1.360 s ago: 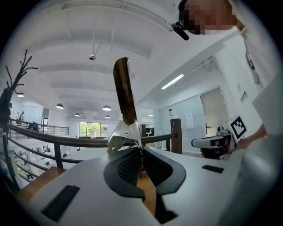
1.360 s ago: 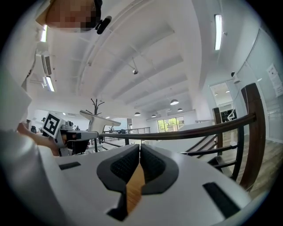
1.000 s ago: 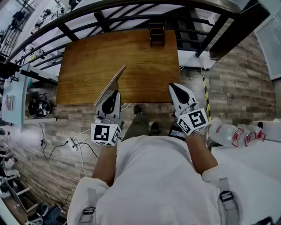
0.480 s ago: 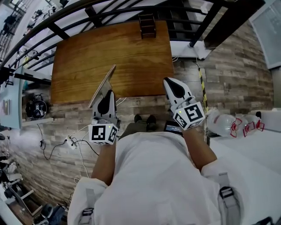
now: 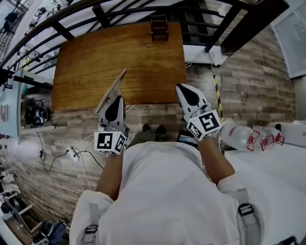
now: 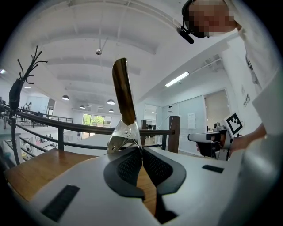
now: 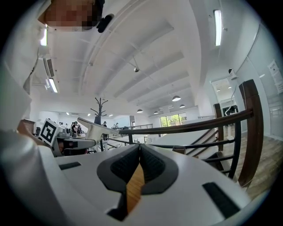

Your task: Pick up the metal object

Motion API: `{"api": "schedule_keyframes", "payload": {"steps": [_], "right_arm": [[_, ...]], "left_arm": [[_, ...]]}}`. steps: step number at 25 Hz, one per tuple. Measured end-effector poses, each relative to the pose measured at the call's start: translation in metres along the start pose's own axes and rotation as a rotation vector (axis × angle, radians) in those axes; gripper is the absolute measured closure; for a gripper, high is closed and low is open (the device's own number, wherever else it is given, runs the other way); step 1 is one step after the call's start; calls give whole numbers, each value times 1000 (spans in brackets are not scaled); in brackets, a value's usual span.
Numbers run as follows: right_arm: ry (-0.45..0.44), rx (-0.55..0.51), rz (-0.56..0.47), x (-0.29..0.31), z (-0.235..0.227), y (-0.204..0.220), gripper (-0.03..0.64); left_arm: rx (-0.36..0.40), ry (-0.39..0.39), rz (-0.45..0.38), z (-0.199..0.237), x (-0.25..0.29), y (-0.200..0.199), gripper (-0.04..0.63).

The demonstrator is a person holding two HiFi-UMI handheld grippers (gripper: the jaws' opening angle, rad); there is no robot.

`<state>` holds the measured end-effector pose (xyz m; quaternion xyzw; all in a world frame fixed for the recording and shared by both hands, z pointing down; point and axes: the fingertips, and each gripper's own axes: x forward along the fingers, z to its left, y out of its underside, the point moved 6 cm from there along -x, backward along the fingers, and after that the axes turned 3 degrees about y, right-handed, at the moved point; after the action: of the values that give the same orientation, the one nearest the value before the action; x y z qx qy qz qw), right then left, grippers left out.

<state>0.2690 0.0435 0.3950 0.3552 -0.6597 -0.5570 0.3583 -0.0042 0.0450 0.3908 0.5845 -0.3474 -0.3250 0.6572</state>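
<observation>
Over the near edge of the wooden table [image 5: 119,52] we see the left gripper [image 5: 116,99] clenched on the metal object [image 6: 125,135], a scraper-like tool. Its pads pinch the silver blade, and the brown handle [image 6: 122,88] sticks out beyond the tips. We note the tool is carried off the tabletop. The right gripper [image 5: 183,89] sits well apart, jaws pressed together on nothing. A dark railing [image 5: 98,13] runs behind the table.

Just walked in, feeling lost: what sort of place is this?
Probably an indoor balcony level of an open office or lab: a curved dark railing edges it, a wooden table stands by it, glass-walled rooms beyond.
</observation>
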Motion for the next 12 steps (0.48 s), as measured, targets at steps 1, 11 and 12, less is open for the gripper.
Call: {"api": "schedule_keyframes", "payload": {"steps": [1,11,12], "right_arm": [[3,3,0,0,-1,0,594],[37,38,0,-20,-17,6,594],[38,40,-1,-21,-17,6,594]], "left_arm": [[-8,5,0,1,1,0,575],[-28,70,-2,-16,13,-3,575],[-33,79,-5,-16,14,-3,575]]}}
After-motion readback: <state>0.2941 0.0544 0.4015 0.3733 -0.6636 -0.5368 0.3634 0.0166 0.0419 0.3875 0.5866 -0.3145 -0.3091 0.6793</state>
